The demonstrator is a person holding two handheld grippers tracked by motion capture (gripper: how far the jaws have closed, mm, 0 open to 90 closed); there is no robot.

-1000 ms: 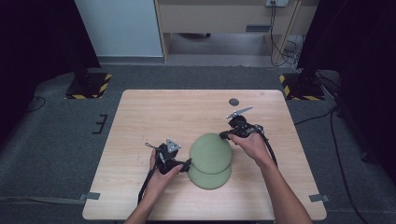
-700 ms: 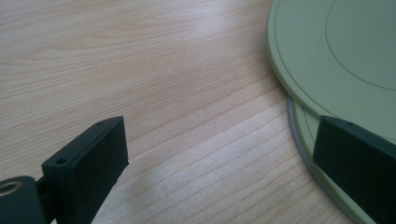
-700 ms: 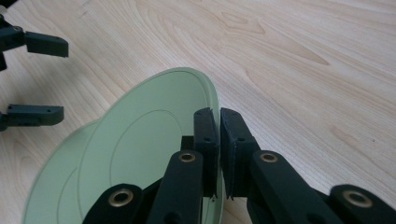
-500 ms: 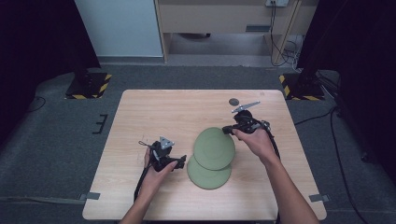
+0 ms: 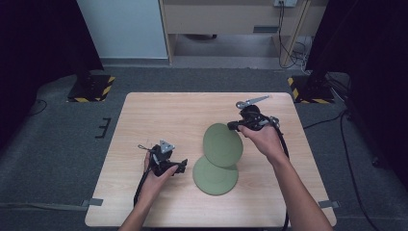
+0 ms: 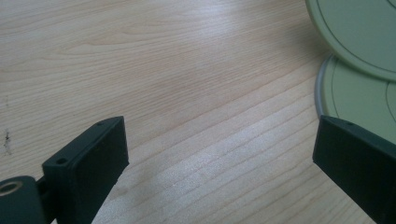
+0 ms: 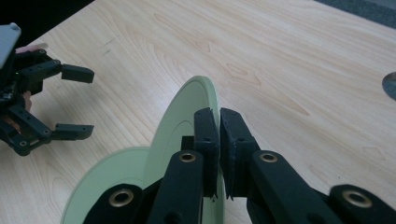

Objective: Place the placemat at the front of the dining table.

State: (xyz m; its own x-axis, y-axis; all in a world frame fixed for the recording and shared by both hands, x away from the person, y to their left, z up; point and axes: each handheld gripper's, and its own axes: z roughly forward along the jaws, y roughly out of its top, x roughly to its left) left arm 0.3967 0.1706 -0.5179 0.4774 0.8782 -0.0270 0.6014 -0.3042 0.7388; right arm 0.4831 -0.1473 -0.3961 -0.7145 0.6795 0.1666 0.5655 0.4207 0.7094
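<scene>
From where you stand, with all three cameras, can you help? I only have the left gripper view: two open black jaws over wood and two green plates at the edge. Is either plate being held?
Observer: Yes. The right gripper is shut on the rim of the upper plate.
Operator: Is that plate flat?
Observer: No, the right gripper view shows it tilted up on edge, overlapping the lower plate.
Operator: And the lower one?
Observer: It lies flat on the table, with no gripper on it; the left gripper sits open just beside it.
Operator: Anything else on the table?
Observer: A small dark round thing near the far right edge.
</scene>
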